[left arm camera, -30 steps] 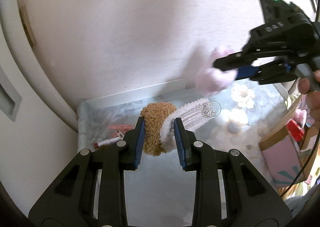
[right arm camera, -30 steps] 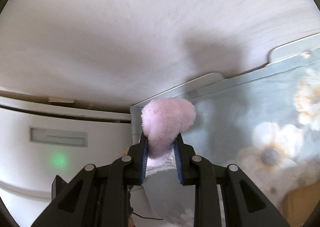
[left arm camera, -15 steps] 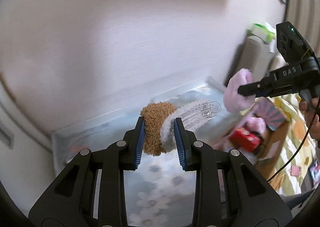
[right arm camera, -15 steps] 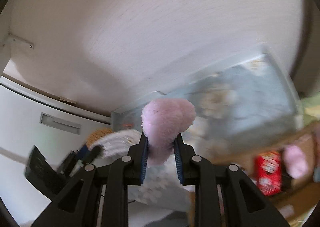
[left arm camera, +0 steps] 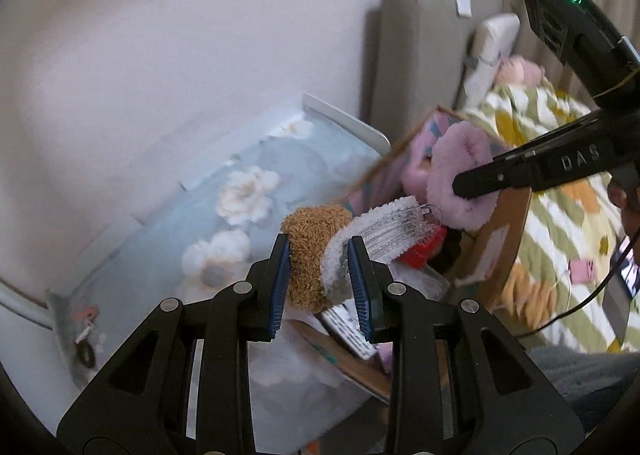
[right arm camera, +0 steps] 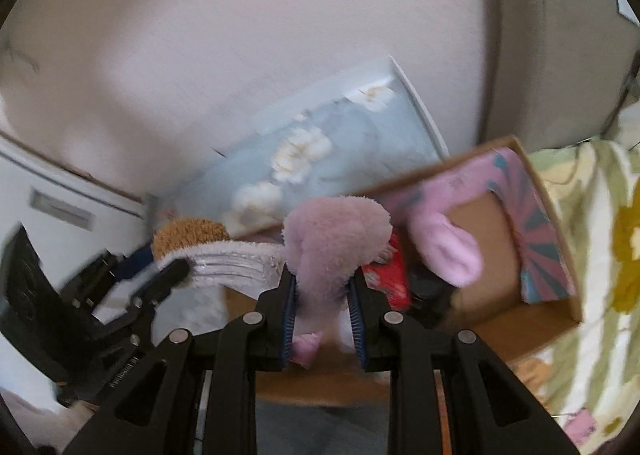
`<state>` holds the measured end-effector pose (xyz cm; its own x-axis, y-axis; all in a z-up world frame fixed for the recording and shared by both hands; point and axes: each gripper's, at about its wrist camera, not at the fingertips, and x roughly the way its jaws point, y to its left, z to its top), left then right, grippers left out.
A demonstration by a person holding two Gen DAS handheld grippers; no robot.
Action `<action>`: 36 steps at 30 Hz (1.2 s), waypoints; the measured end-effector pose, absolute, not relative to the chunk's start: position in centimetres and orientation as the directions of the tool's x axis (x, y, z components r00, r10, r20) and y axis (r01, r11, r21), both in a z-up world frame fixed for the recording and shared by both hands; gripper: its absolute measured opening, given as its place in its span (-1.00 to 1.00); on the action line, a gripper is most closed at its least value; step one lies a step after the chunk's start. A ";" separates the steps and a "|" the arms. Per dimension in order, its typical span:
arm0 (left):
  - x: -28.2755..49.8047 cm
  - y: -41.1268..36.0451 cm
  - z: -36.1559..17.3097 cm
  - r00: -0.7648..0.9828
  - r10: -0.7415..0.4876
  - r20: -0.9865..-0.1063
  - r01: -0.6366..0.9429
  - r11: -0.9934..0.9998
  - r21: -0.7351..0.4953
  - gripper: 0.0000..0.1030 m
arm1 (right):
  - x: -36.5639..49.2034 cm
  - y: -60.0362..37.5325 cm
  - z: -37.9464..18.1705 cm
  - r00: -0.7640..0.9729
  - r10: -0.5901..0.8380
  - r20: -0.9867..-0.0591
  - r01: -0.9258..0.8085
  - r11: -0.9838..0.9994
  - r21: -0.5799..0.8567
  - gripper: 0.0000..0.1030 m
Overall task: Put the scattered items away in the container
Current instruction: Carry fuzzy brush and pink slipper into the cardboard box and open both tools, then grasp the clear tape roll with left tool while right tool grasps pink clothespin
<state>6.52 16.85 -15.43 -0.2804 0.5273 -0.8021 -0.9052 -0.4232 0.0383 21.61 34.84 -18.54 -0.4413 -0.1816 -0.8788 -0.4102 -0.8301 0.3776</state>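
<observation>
My left gripper (left arm camera: pixel 319 255) is shut on a plush hair claw (left arm camera: pixel 316 251), brown fuzz on one side and white fuzz with clear plastic teeth on the other. My right gripper (right arm camera: pixel 322 287) is shut on a fluffy pink scrunchie (right arm camera: pixel 336 235). Both hang over an open cardboard box (right arm camera: pixel 536 191) with pink patterned flaps. Inside the box lie another pink fluffy piece (right arm camera: pixel 452 247) and a red packet (right arm camera: pixel 390 275). In the left wrist view the right gripper (left arm camera: pixel 460 187) holds the pink scrunchie (left arm camera: pixel 452 159) above the cardboard box (left arm camera: pixel 508 231).
A pale blue flowered mat (left arm camera: pixel 224 207) covers the tabletop left of the box, with small red and white items (left arm camera: pixel 86 321) at its far left end. A yellow-green patterned quilt (left arm camera: pixel 568 191) lies right of the box. A grey upholstered back (left arm camera: pixel 412 55) stands against the wall.
Both grippers have swung right from over the flowered mat to above the cardboard box, each still gripping its item. The box and quilt have come into view.
</observation>
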 end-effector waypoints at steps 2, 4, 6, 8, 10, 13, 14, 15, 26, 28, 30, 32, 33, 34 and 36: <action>6.9 16.8 -15.6 -0.273 0.518 -0.811 -0.909 -0.415 0.041 -0.50 | 22.2 34.6 -19.4 -0.414 -0.193 -0.890 -0.395 -0.842 0.366 -0.56; 7.1 16.9 -16.1 -0.263 0.507 -0.821 -0.909 -0.414 0.035 -0.49 | 22.7 34.4 -20.2 -0.389 -0.207 -0.898 -0.382 -0.851 0.361 -0.56; 7.1 17.1 -16.4 -0.241 0.496 -0.834 -0.909 -0.416 0.015 -0.31 | 22.7 34.0 -20.6 -0.367 -0.208 -0.907 -0.368 -0.863 0.347 -0.48; 6.6 16.8 -16.1 -0.223 0.502 -0.836 -0.896 -0.443 -0.027 0.51 | 22.4 33.7 -21.0 -0.341 -0.205 -0.918 -0.359 -0.874 0.328 -0.32; 6.2 16.5 -15.5 -0.236 0.521 -0.821 -0.881 -0.471 -0.046 0.99 | 22.2 33.8 -21.4 -0.332 -0.192 -0.923 -0.359 -0.880 0.312 -0.12; 5.4 15.3 -13.6 -0.297 0.551 -0.780 -0.862 -0.506 -0.029 0.99 | 22.3 34.1 -20.2 -0.357 -0.171 -0.918 -0.338 -0.893 0.297 -0.04; 5.1 15.1 -13.3 -0.319 0.544 -0.776 -0.855 -0.518 -0.012 0.99 | 22.3 34.1 -19.7 -0.371 -0.163 -0.914 -0.331 -0.897 0.294 -0.02; 4.7 14.9 -13.0 -0.347 0.528 -0.775 -0.845 -0.534 0.015 0.99 | 22.3 34.2 -19.2 -0.386 -0.158 -0.909 -0.324 -0.899 0.294 0.02; 1.8 10.0 -13.0 -0.445 0.436 -0.783 -0.744 -0.667 0.051 0.99 | 19.8 31.7 -16.2 -0.464 -0.149 -0.873 -0.203 -0.942 0.269 0.14; 1.4 8.6 -13.0 -0.462 0.416 -0.783 -0.718 -0.694 0.055 0.99 | 19.1 30.8 -16.0 -0.469 -0.165 -0.868 -0.170 -0.947 0.272 0.14; 1.0 7.1 -12.9 -0.484 0.394 -0.781 -0.690 -0.721 0.064 0.99 | 18.2 29.9 -15.8 -0.470 -0.177 -0.864 -0.138 -0.953 0.270 0.14; 0.7 5.5 -12.8 -0.510 0.372 -0.776 -0.657 -0.750 0.072 0.99 | 17.2 29.0 -15.7 -0.474 -0.193 -0.859 -0.100 -0.958 0.270 0.14; 0.5 4.6 -12.7 -0.521 0.360 -0.774 -0.640 -0.765 0.074 0.99 | 16.7 28.5 -15.6 -0.475 -0.200 -0.857 -0.080 -0.960 0.269 0.14; 0.4 3.8 -12.7 -0.530 0.350 -0.772 -0.623 -0.778 0.075 0.99 | 16.1 27.9 -15.4 -0.476 -0.208 -0.854 -0.056 -0.962 0.266 0.14; 0.1 2.1 -12.7 -0.550 0.326 -0.769 -0.585 -0.807 0.077 0.99 | 14.9 26.5 -15.1 -0.477 -0.224 -0.850 -0.006 -0.966 0.258 0.14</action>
<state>0.11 2.07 -12.71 -0.5495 0.3256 -0.7694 -0.5854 -0.8071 0.0765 14.90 26.51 -15.13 -0.4772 -0.2244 -0.8497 -0.0057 -0.9660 0.2583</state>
